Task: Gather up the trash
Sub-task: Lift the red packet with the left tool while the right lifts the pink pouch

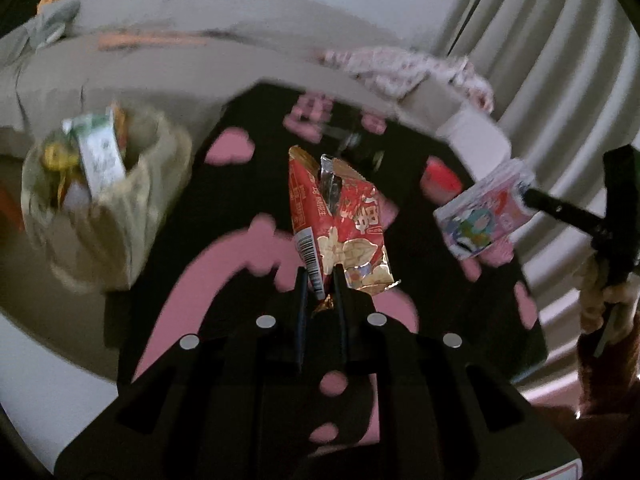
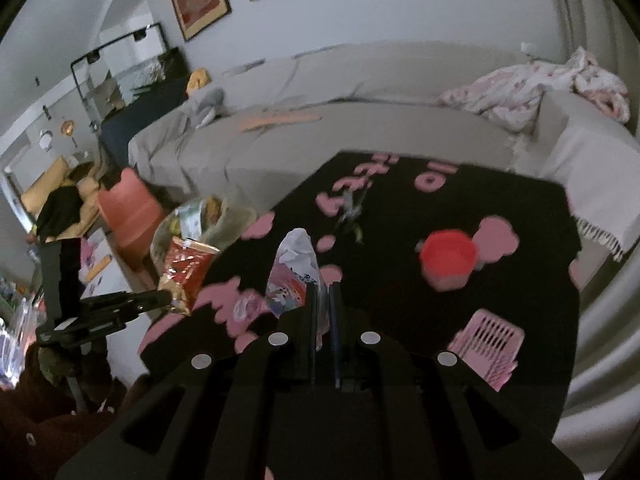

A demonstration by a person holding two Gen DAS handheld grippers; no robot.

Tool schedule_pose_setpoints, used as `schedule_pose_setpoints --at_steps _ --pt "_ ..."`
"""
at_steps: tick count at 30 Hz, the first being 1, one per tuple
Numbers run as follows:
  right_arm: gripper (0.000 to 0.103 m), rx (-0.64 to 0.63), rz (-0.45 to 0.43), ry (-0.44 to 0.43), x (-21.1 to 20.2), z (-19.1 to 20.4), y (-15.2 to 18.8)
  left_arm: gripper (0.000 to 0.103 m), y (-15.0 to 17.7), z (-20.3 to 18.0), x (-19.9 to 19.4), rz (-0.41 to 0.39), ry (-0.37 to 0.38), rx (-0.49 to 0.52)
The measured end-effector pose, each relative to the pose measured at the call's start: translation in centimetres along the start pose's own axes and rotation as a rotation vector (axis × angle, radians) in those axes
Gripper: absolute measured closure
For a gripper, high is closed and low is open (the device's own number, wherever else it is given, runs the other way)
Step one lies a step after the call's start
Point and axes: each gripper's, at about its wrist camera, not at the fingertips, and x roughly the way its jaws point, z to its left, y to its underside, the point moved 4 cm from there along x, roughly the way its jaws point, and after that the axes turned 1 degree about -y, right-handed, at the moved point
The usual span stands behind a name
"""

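Black-and-pink bench (image 1: 420, 248) by the sofa; our left tongs (image 1: 322, 280) are pinched on the red snack wrapper (image 1: 340, 220), right tongs (image 2: 323, 292) pinched on the pink packet (image 2: 294, 276); we'd keep both closed until they're over the trash bag (image 1: 120, 208) just left of the bench.

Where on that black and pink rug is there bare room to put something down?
Bare rug lies between the red bowl and the sofa, and between that bowl and the pink basket. The left edge is crowded: the full trash bag stands there, and both grippers carry wrappers nearby.
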Motion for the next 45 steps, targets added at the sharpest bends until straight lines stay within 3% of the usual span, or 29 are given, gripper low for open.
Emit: schedule_pose_setpoints --at_steps 5,7,12,21,23,28,34,45 --pt "0.095 0.017 0.056 -0.009 1.6 0.0 1.8 0.089 1.8 1.1 2.4 0.088 -0.003 -0.04" --pt "0.095 0.023 0.066 -0.006 2.1 -0.2 2.1 0.073 1.6 1.5 3.0 0.088 -0.007 -0.062" --pt "0.095 0.012 0.084 0.011 3.2 -0.2 2.8 0.065 0.8 2.1 4.3 0.077 -0.052 -0.069" --pt "0.095 0.028 0.09 0.006 4.2 -0.9 3.3 0.066 0.1 0.7 5.9 0.097 -0.077 -0.011" --pt "0.095 0.026 0.087 0.007 4.2 -0.9 3.3 0.078 0.1 0.3 5.9 0.093 -0.066 -0.001" --pt "0.095 0.024 0.075 -0.001 4.1 -0.7 3.3 0.086 -0.2 -0.4 5.0 0.065 -0.062 0.026" --pt "0.095 0.006 0.042 -0.014 3.6 0.1 2.4 0.088 -1.5 -0.4 2.4 0.0 -0.062 0.022" --pt "0.095 -0.103 -0.077 -0.06 1.7 4.5 -2.2 0.087 -3.9 0.4 -3.4 -0.157 -0.114 0.035"
